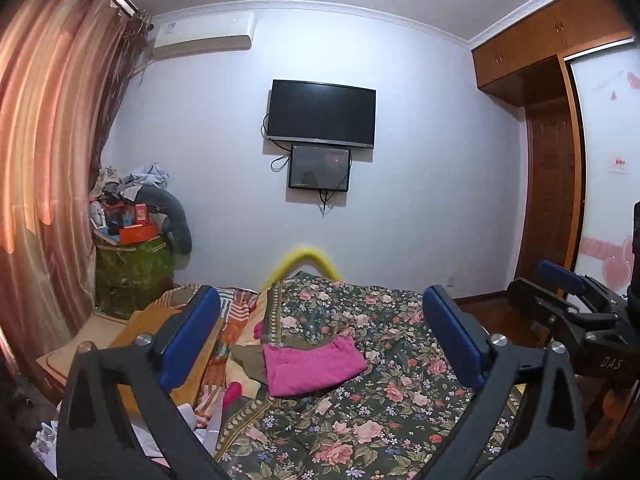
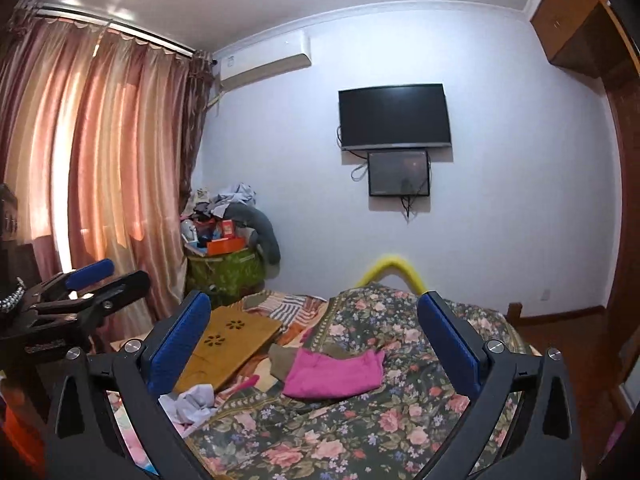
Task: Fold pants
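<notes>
Pants (image 1: pixel 314 366) folded, wooden board's (image 2: pixel 228 344) cutouts right-view only

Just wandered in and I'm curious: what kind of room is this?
A lived-in bedroom, most likely. A bed with a floral quilt fills the foreground, a television hangs on the far wall, and a wooden wardrobe stands at the right.

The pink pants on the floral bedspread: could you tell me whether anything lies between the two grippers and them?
Nothing visible does. The pink pants lie folded on the floral bedspread, with only bare bedspread between them and the open left gripper and right gripper. An olive garment sits beside them, not in front.
</notes>
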Available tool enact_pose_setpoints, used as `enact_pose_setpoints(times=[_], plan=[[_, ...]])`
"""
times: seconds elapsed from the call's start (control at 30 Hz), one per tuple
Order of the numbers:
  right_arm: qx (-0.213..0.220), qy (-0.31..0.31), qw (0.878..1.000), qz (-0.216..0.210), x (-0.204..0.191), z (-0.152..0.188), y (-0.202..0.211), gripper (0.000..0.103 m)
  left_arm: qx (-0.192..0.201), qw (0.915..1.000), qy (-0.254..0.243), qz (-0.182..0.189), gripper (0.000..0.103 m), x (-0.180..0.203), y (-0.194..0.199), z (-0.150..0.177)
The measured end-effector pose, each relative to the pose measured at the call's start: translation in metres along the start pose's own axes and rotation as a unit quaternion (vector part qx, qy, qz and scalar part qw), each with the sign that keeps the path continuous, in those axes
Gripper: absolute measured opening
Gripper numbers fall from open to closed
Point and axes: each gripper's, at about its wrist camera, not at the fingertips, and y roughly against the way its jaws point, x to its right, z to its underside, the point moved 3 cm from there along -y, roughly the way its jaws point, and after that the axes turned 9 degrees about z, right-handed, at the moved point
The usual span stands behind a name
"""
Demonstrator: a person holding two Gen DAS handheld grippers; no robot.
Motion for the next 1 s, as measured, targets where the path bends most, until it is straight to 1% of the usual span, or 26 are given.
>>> enact_pose_setpoints(times=[0.07,0.13,0.27,0.57,1.0], plan=[[-0.004,0.001,1.000,0.004,0.000,0.002,-0.001,0.103,-0.003,1.0000,-0.001,-0.002,0.103,0.000,0.000,0.001],[-0.005,0.002,1.000,0.007,-0.002,0.008,0.008,0.103,-0.006,1.0000,-0.001,-0.004,0.103,-0.002,-0.002,0.002],[-0.011,0.002,1.000,0.006,-0.001,0.011,0.010,0.103,-0.011,0.9999,-0.005,-0.007,0.103,0.002,-0.003,0.006],[-0.013,-0.003,1.000,0.008,0.000,0.011,0.013,0.103,-0.015,0.9997,-0.012,-0.013,0.103,0.004,-0.005,0.011],[-0.011,-0.007,1.000,0.005,-0.002,0.008,0.018,0.103,-0.018,0.9995,-0.023,-0.008,0.103,0.011,-0.005,0.014]])
